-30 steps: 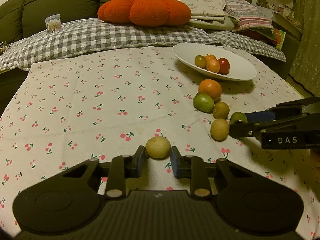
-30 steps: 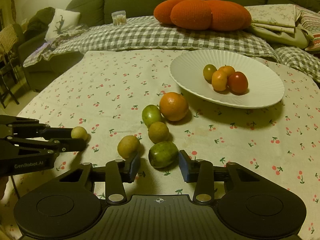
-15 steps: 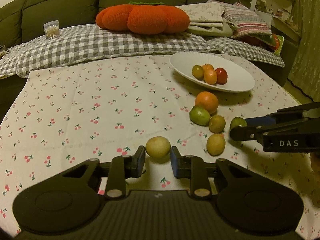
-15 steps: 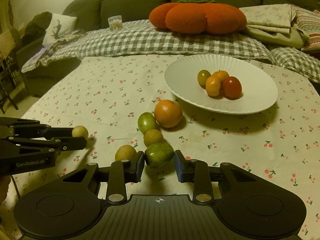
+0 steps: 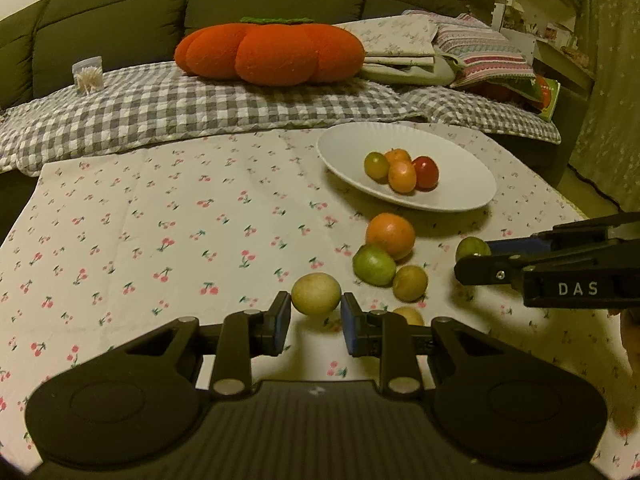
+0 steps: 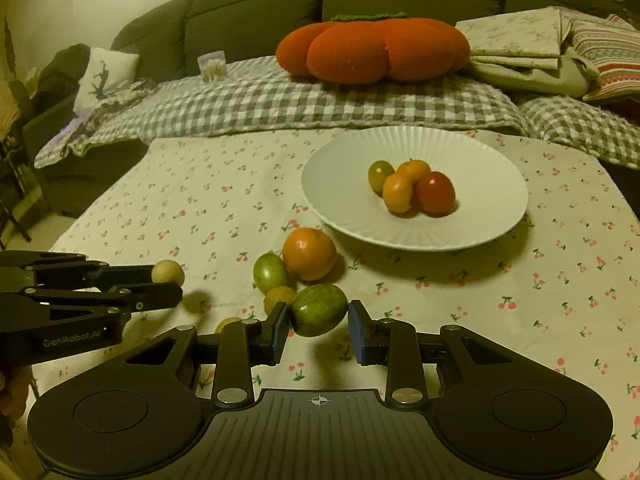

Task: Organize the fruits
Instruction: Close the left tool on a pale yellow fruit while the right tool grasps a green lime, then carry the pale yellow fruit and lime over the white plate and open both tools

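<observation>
Pale fruit (image 5: 316, 294) and green fruit (image 6: 318, 310) clamped in left, right fingers above open tablecloth (image 5: 160, 208).

Between my left claw's (image 5: 316, 316) blue pads I see a pale yellow fruit (image 5: 316, 294); my right claw (image 6: 318, 326) frames a mottled green fruit (image 6: 318, 310). Beyond them: an orange (image 6: 310, 254), a ribbed white plate (image 6: 480, 220), a cherry-print tablecloth (image 5: 160, 208), a grey-and-white checked blanket (image 5: 200, 112) and an orange-red pumpkin cushion (image 5: 272, 54).

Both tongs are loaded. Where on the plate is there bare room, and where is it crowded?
The white plate is bare along its near and left rim, beside the four small fruits clustered at its middle. The cloth in front is crowded by the orange and green fruit.
</observation>
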Demonstrator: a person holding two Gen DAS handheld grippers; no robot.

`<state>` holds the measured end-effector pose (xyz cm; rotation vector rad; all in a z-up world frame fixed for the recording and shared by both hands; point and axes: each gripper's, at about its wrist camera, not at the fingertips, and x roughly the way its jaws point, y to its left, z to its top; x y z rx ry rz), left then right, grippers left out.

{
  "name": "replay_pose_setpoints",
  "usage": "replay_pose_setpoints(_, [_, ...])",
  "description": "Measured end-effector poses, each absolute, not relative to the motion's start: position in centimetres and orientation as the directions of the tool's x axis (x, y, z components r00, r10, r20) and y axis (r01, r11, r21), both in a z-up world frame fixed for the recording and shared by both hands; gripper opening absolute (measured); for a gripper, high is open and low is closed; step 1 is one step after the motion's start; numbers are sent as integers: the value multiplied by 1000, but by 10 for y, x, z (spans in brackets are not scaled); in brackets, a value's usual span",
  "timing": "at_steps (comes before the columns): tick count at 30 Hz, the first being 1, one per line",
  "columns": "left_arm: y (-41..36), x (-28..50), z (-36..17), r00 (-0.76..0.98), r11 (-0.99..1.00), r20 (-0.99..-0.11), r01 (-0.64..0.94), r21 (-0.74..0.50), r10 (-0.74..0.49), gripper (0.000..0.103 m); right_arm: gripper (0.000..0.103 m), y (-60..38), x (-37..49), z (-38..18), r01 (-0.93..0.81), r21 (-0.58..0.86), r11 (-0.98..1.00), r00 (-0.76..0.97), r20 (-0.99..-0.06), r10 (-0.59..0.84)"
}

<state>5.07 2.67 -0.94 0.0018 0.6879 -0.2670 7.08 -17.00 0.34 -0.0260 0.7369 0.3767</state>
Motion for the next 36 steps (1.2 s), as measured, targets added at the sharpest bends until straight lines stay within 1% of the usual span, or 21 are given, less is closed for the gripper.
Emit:
replay_pose_setpoints(29, [-39, 101, 18, 746, 942, -581, 310, -129, -325, 25, 30, -213, 102, 29, -234, 137, 963, 746, -610, 268])
replay_pose_setpoints(36, [-55, 112, 17, 733, 934, -587, 334, -131, -344, 25, 30, -224, 110, 29, -207, 143, 968, 752, -610, 251])
